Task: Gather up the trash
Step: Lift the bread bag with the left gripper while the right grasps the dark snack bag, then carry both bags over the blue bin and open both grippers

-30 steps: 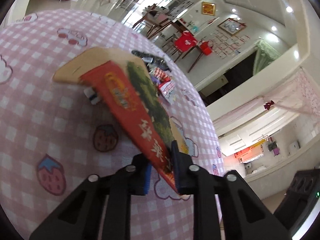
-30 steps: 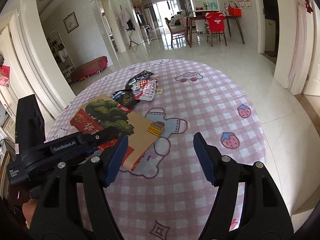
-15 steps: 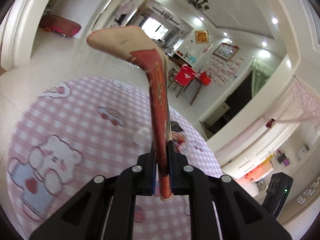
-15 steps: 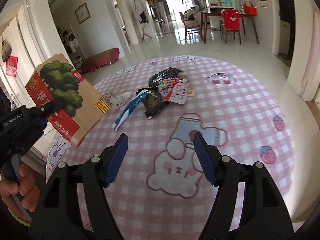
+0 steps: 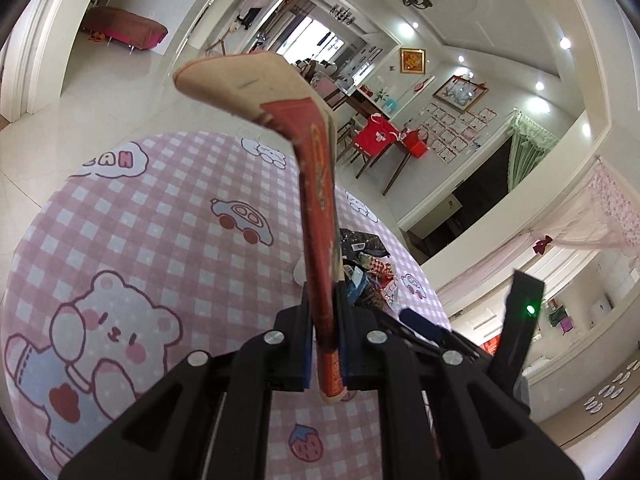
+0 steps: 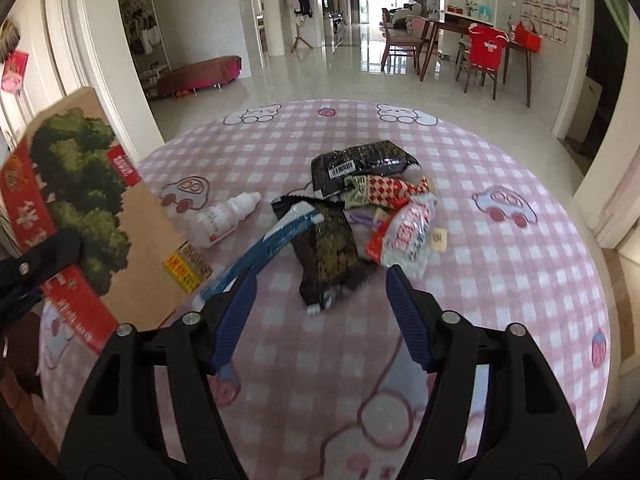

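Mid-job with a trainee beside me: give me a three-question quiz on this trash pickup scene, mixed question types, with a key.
1. True or false: the left gripper is shut on the flattened red-and-brown cardboard box.
2. Which lies nearest the small white plastic dropper bottle: (a) blue-and-white plastic wrapper, (b) black barcoded foil packet, (c) red-and-white snack wrapper?
3. Fill in: the right gripper holds ____ as its jaws close.

Key: 1 true; 2 a; 3 nothing.
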`<move>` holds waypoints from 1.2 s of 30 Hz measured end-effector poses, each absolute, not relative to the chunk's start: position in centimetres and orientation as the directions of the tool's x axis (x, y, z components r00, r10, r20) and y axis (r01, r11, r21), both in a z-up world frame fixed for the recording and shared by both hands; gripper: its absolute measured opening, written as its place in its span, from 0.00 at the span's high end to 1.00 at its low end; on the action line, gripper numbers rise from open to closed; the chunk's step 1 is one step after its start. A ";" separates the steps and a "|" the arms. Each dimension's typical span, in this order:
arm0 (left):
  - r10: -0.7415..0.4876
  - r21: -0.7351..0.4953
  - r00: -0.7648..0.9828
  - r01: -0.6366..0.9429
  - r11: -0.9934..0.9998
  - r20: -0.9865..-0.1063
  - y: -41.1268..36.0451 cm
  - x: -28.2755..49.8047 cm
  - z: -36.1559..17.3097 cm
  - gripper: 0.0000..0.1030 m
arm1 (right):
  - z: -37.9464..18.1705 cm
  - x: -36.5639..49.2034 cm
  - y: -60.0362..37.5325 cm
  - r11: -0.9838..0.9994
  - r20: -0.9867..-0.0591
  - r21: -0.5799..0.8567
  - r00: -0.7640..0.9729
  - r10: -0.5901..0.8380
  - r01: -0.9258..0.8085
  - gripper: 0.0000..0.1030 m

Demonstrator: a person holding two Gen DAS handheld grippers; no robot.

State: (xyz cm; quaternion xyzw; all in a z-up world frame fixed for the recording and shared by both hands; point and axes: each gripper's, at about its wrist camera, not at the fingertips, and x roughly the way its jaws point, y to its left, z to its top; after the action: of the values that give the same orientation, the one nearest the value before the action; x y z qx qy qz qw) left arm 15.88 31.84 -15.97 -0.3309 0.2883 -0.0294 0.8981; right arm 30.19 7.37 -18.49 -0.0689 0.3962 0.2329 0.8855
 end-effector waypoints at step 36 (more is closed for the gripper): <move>-0.576 -0.485 0.582 0.325 0.812 -0.575 1.3 18.0 -14.0 0.91 | -14.8 14.9 -23.8 0.937 -0.503 0.343 0.829 0.246 -0.070 0.88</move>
State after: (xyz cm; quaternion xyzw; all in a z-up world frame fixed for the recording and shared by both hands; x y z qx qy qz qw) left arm 17.96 1.26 -14.02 -0.1660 0.3778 -0.2577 0.8737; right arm 14.92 -23.79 -14.85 0.1570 0.2806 0.0836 0.9432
